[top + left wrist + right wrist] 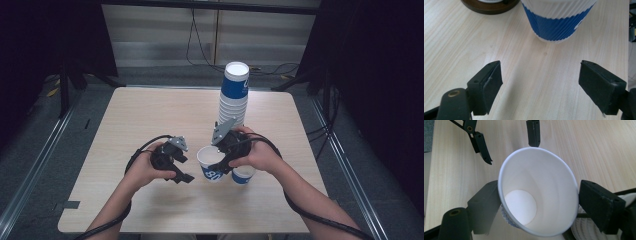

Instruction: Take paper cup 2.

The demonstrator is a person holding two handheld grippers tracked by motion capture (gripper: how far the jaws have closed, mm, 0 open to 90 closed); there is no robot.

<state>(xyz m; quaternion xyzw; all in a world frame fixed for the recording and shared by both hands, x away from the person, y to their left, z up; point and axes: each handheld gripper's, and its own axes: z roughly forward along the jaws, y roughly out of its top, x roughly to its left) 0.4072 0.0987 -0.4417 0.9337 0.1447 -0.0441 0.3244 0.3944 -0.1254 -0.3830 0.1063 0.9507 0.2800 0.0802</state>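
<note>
Right gripper view has the right hand-held gripper point(537, 205) clamped on the tilted paper cup point(537, 195) over the bench point(150, 115), so I'd squeeze gently while the left hand-held gripper point(540, 86) waits wide open.

No legible text on cups point(234, 87).

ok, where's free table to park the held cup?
Bare wood across the table's left half and far-left corner, and along the near edge. Crowded centre-right: cup stack, held cup in the right gripper, small cup, left gripper beside.
</note>
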